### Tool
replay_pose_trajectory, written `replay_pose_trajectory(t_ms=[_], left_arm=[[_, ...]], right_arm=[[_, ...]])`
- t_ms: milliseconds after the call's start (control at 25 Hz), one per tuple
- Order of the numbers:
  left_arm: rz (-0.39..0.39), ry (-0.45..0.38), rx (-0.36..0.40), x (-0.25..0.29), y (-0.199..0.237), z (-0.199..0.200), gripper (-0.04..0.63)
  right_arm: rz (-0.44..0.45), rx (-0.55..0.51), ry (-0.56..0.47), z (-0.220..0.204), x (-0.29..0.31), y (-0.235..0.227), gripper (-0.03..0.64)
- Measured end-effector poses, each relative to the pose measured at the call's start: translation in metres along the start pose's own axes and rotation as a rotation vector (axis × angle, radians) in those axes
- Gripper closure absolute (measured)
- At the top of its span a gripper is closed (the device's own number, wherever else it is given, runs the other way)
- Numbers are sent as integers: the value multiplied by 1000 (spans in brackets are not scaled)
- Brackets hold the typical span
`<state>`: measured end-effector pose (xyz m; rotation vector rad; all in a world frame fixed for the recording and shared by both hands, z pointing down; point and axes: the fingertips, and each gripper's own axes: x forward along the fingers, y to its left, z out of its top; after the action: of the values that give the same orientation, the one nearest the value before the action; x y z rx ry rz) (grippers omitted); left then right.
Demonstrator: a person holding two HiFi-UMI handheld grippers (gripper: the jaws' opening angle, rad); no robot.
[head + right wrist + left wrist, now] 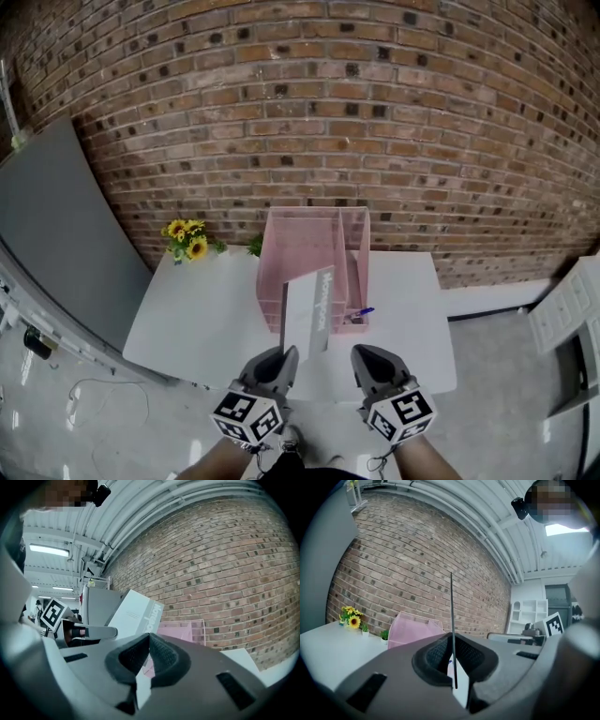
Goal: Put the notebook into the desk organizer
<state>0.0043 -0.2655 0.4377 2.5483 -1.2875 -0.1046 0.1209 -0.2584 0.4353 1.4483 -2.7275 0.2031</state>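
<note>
Left gripper (pixel 287 354): jaws closed on the notebook (pixel 311 307), clamped near its lower edge. In the left gripper view the notebook (pixel 451 606) shows edge-on as a thin dark line rising from between the pads, so its faces stand vertical, in line with the way the gripper points. Right gripper (pixel 362 354): just right of the left one, jaws together with nothing between them, clear of the notebook. Notebook: in the air, ahead of and above the left gripper, over the near part of the table (pixel 187 328), not yet in the organizer (pixel 272 262). Its printed spine faces the right gripper's side. Its long axis appears to run upward from the jaws, leaning forward toward the organizer. Organizer: pink mesh, straight ahead of both grippers, open at the top, dividers running away from them. Pen (pixel 365 312): at the organizer's near right corner; whether in it or beside it cannot be told. Flowers (pixel 186 239): ahead, well to the left. Step in hand, as judged: carry the notebook forward and lower it into a slot. To do it well, keep the faces parallel with the dividers, lift the lower edge over the near wall, pick a slot wide enough, lower until it rests, and only then release. A grip so low may let the notebook swing, so the right gripper could steady its top.
</note>
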Motion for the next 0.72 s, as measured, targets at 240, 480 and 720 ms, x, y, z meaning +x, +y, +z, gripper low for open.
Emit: replay_pose_trajectory(t_ms=[240, 480, 720], left_arm=[[-56, -13, -31, 31, 38, 21, 584], [-114, -3, -90, 61, 66, 26, 584], [-151, 8, -150, 86, 90, 32, 584]], right_arm=[[-57, -3, 6, 5, 36, -1, 612], [-125, -2, 14, 4, 62, -2, 614], [-171, 5, 16, 3, 79, -1, 613]])
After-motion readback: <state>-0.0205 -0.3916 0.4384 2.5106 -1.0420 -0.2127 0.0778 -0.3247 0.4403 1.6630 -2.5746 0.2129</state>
